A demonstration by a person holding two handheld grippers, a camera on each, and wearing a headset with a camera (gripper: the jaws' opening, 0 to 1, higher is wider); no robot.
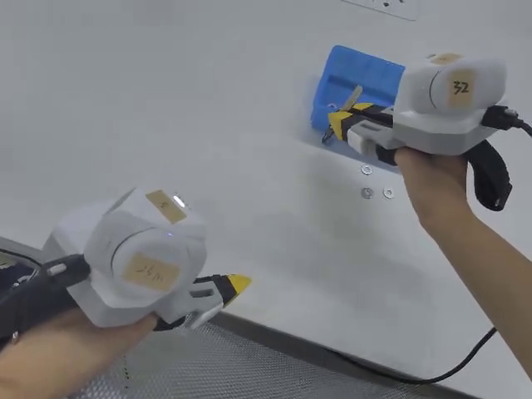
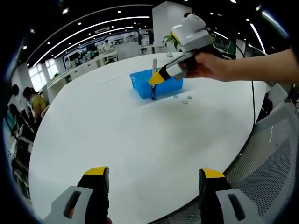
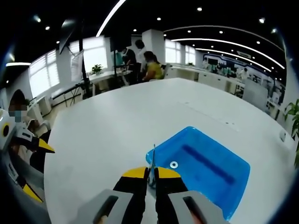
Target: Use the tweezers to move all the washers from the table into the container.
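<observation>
The left gripper (image 2: 154,173), jaws spread wide and empty, hangs over the table's (image 1: 208,125) near edge. The right gripper (image 1: 339,125) pinches the tweezers (image 3: 152,161) at the blue container (image 1: 370,75), one washer (image 3: 174,164) inside and three washers (image 1: 366,193) on the table just beside it.

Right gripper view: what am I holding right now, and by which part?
The right gripper holds the tweezers, with its fingers shut around their middle. The left gripper is open and holds nothing.
</observation>
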